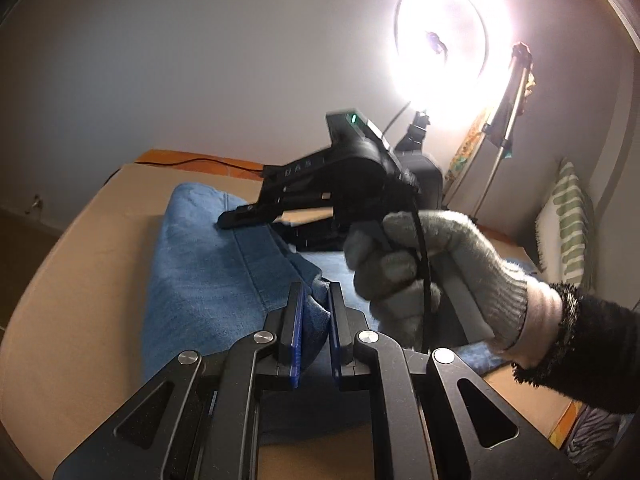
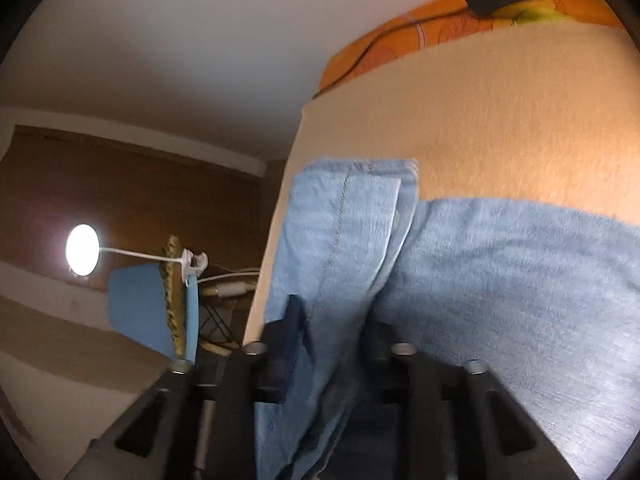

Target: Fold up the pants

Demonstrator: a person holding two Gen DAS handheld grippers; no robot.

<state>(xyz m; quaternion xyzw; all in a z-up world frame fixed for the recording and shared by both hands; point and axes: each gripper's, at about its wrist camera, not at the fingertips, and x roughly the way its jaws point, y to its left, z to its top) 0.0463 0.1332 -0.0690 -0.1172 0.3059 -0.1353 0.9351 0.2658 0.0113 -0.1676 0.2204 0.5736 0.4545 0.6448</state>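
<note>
Pale walls close in the room, and a beige table [image 1: 80, 280] fills most of the space below them, with an orange patterned cloth [image 2: 420, 36] along its far edge and a black cable [image 2: 384, 32] trailing across that cloth. On the table lie the blue jeans [image 1: 208, 264], spread out and partly doubled over. In the right wrist view one leg of the jeans [image 2: 344, 232] hangs up off the table with its hem at the far end.

A bright round lamp [image 1: 444, 36] glares on the far wall, right of centre. A striped cushion [image 1: 568, 224] leans at the right edge of the room, and a blue chair [image 2: 152, 308] stands off beyond the table's left side.

The person's gloved right hand [image 1: 404, 264] grips the handle of the right gripper [image 2: 324, 344], which hovers over the far part of the jeans; its fingers [image 2: 292, 332] are clamped on the denim leg. Nearer, the left gripper [image 1: 316, 312] has its blue-padded fingers [image 1: 297, 320] drawn in, pinching a fold of the jeans at the near edge.
</note>
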